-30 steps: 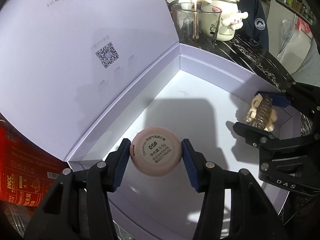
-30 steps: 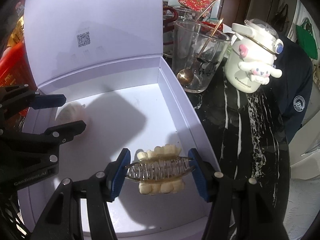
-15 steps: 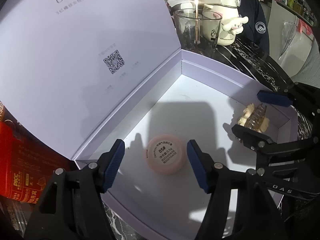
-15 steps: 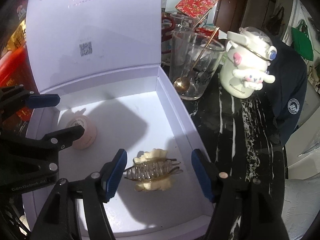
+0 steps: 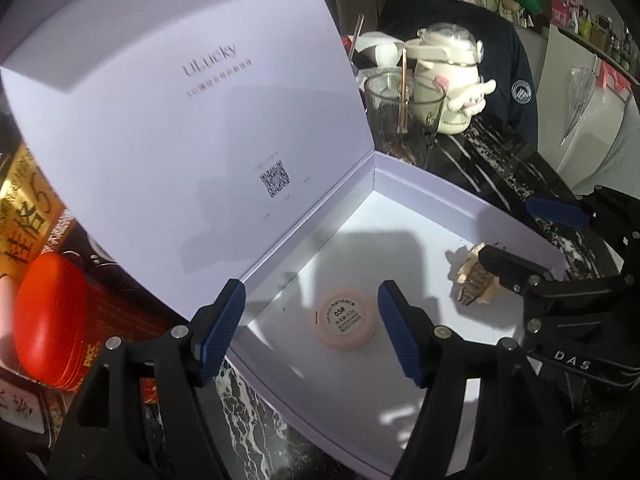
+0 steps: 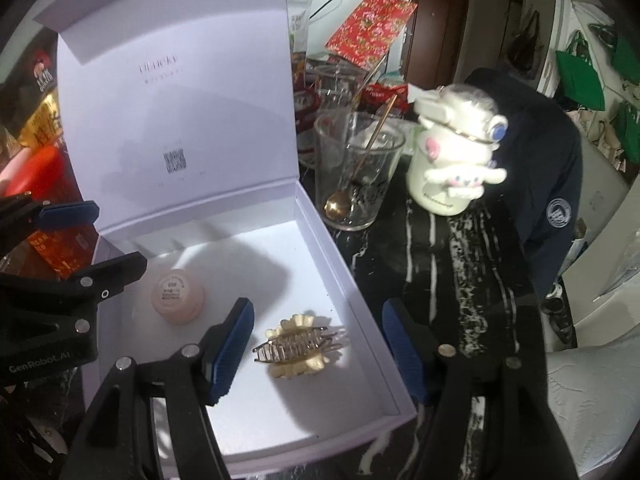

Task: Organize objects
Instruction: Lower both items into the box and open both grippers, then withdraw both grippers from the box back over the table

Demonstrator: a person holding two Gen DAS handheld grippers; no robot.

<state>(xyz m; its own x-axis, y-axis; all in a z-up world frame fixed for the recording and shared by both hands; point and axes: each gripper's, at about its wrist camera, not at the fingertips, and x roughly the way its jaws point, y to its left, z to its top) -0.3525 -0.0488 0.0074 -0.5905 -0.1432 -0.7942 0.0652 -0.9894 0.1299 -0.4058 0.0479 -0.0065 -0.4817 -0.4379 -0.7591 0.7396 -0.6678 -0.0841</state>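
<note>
An open lilac gift box (image 5: 440, 186) (image 6: 320, 236) stands with its lid (image 5: 180, 120) upright. On its white floor lie a round pink jar (image 5: 346, 322) (image 6: 178, 296) and a cream and metal hair claw (image 5: 474, 284) (image 6: 298, 346). My left gripper (image 5: 310, 286) hovers above the jar with its jaws opening. The jar shows between the blue pads but they do not touch it. My right gripper (image 6: 317, 306) hangs open above the hair claw, clear of it. Each gripper also shows in the other's view, the right gripper (image 5: 528, 236) and the left gripper (image 6: 96, 240).
To the right of the box on the black marble table (image 6: 460, 272) stand a glass with a gold spoon (image 6: 356, 168) and a white character mug (image 6: 452, 160). A dark jacket (image 6: 552, 168) hangs behind. Left of the box are a red case (image 5: 48, 312) and red cartons.
Both grippers let go and rose. The pink jar left the left pads and the hair claw left the right pads. Both things now lie on the box floor.
</note>
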